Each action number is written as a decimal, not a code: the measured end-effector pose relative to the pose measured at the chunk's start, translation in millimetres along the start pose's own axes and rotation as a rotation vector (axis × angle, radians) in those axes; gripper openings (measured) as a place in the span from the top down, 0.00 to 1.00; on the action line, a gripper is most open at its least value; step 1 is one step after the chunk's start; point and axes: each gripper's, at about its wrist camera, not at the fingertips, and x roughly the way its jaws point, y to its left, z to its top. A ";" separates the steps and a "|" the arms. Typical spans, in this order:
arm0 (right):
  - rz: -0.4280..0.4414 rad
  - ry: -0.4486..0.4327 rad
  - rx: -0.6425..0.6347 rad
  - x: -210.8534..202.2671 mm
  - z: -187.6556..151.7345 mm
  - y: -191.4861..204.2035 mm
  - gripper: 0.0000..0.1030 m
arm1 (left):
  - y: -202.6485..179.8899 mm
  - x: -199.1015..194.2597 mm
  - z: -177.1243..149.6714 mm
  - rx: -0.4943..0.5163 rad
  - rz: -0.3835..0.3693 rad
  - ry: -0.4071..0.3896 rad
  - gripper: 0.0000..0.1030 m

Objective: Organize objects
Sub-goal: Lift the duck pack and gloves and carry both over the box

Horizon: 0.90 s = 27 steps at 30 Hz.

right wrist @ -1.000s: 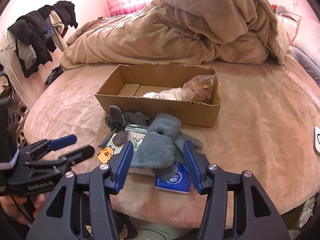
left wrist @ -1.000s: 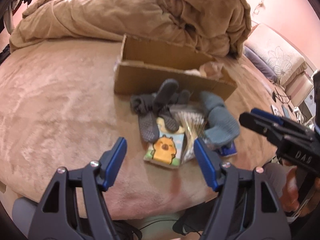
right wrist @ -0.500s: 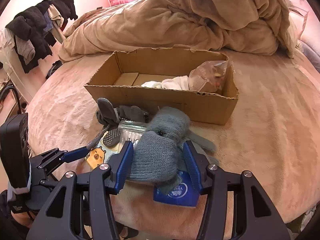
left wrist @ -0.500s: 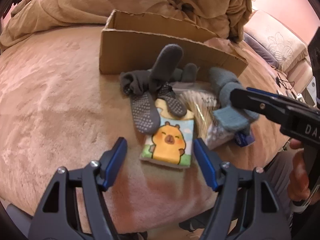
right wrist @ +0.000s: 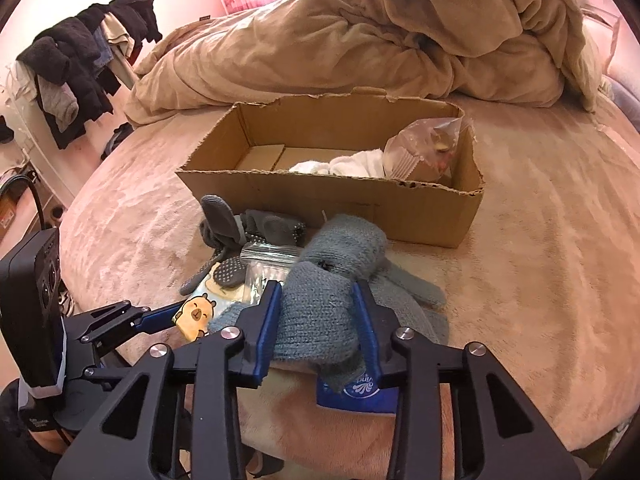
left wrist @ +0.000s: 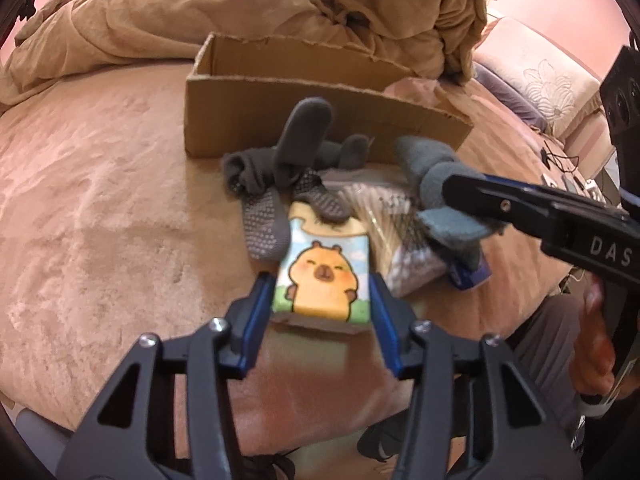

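A tissue pack printed with a capybara point(left wrist: 324, 256) lies at the bed's near edge. My left gripper point(left wrist: 322, 284) is closing, its blue pads against the pack's two sides. A grey-blue knitted glove bundle point(right wrist: 320, 312) sits to the right on a blue packet point(right wrist: 360, 392). My right gripper point(right wrist: 317, 292) is closing too, and its pads squeeze the bundle. Dark grey grip socks point(left wrist: 264, 232) and a clear zip bag of swabs point(left wrist: 384, 216) lie between the two. Behind the pile stands an open cardboard box point(right wrist: 320, 200).
The box holds a white cloth point(right wrist: 340, 166) and a clear bag point(right wrist: 428, 152) at its right end. A heaped tan duvet point(right wrist: 360, 40) fills the bed behind it. Dark clothes point(right wrist: 80, 60) hang at the far left. A person's hand point(left wrist: 592, 352) holds the right gripper.
Both grippers dropped closer to the pile and narrowed from wide open. The left pads now touch the capybara pack and the right pads touch the knitted bundle.
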 end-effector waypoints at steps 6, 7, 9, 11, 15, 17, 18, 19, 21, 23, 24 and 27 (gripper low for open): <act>-0.001 -0.028 -0.005 -15.8 -0.9 4.6 0.64 | -6.3 -21.2 4.5 0.006 0.001 -0.035 0.53; -0.001 -0.032 -0.006 -18.2 -0.8 5.4 0.64 | -7.2 -23.0 5.6 0.007 0.001 -0.039 0.53; -0.002 -0.041 -0.008 -24.5 -0.5 7.2 0.64 | -10.5 -27.3 4.5 0.009 0.001 -0.045 0.53; -0.003 -0.052 -0.010 -31.0 -0.1 8.2 0.64 | -11.5 -30.2 3.5 0.007 0.003 -0.048 0.53; -0.008 -0.068 -0.009 -40.9 0.6 8.7 0.64 | -10.4 -37.8 0.4 0.001 0.002 -0.056 0.53; -0.011 -0.074 -0.006 -45.5 0.5 8.8 0.64 | -11.0 -40.8 1.3 0.002 0.000 -0.062 0.53; -0.012 -0.076 -0.005 -47.0 0.5 8.6 0.64 | -11.6 -43.3 2.4 0.001 -0.001 -0.066 0.53; -0.013 -0.079 -0.003 -48.6 0.4 8.8 0.64 | -11.1 -45.2 2.3 0.001 -0.002 -0.070 0.53; -0.013 -0.085 0.000 -51.9 1.5 8.5 0.64 | -12.3 -50.0 5.7 -0.001 -0.004 -0.082 0.53; -0.012 -0.093 0.001 -55.6 2.9 8.7 0.64 | -12.7 -56.7 8.4 -0.005 -0.007 -0.094 0.53; -0.012 -0.097 0.000 -57.5 4.1 9.1 0.64 | -12.5 -60.5 10.8 -0.007 -0.010 -0.100 0.53; -0.013 -0.109 -0.003 -63.5 8.0 10.7 0.64 | -12.7 -73.7 19.6 -0.009 -0.012 -0.126 0.53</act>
